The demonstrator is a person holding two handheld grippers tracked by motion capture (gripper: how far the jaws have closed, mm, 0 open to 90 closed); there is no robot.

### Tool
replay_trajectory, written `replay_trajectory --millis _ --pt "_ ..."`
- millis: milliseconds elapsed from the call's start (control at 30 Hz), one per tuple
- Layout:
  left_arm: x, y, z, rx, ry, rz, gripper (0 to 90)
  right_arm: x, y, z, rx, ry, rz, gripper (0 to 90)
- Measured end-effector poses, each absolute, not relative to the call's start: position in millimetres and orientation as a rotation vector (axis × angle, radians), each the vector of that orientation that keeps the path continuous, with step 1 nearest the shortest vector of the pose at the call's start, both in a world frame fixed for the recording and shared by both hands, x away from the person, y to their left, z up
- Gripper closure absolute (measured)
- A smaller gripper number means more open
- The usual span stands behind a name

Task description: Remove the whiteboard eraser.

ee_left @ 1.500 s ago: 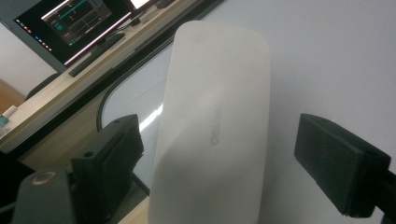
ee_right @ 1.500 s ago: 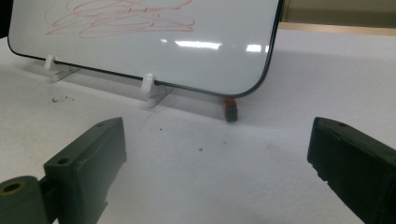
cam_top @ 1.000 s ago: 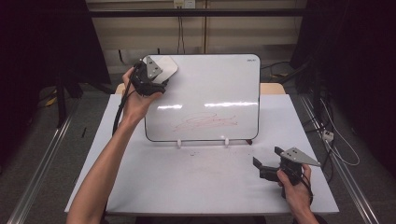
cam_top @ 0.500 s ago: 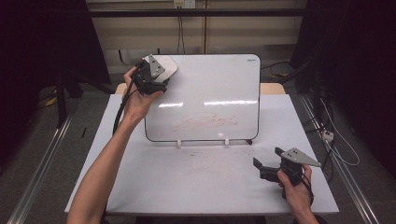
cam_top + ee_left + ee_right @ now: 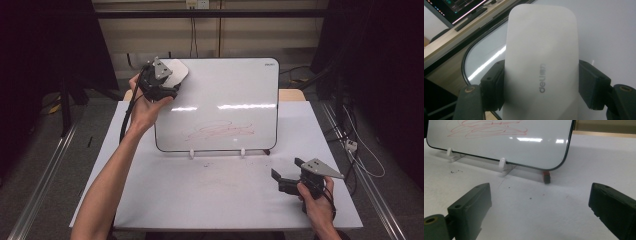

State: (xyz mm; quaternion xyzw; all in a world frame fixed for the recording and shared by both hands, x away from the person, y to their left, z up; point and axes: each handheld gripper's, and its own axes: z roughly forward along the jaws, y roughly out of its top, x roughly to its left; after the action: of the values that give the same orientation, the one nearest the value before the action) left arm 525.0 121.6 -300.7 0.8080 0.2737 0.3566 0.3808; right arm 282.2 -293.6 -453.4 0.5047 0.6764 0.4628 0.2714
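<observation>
The whiteboard eraser (image 5: 541, 62), a smooth white oblong with a grey brand word on its back, now sits clamped between the two black jaws of the left gripper (image 5: 167, 86), one pad pressed against each long side. Those jaws have just been closing over the last second, with the eraser between them the whole time, and they have come to rest on it. In the high view the eraser's rounded white end pokes out of the gripper at the upper left corner of the whiteboard (image 5: 225, 85), lying against or just in front of the board's face; whether it touches the surface I cannot tell.

Judging from that, the grasp looks finished and the wiping has not begun: the red scribble (image 5: 220, 131) low on the board is untouched, well below and to the right of the eraser. The likely next step is to bring the eraser down across the board onto those marks.

The board stands tilted back on two small white feet (image 5: 503, 163) on the white counter (image 5: 200, 200), with a small red and black cube (image 5: 546, 176) just under its lower right corner.

The right gripper (image 5: 289, 173) rests low near the counter's front right, jaws wide apart and holding nothing, pointed towards the board's lower edge.
</observation>
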Motion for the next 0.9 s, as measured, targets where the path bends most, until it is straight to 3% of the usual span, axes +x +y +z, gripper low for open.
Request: replay_trajectory --millis 333,900 --pt "517.0 128.9 -299.2 2.004 0.700 0.823 30.8 285.4 -291.7 -453.8 1.362 1.826 1.250 4.5" --pt "482.2 142.0 -306.8 1.926 0.671 0.819 30.9 283.8 -291.4 -453.4 1.355 1.823 1.249 4.5"
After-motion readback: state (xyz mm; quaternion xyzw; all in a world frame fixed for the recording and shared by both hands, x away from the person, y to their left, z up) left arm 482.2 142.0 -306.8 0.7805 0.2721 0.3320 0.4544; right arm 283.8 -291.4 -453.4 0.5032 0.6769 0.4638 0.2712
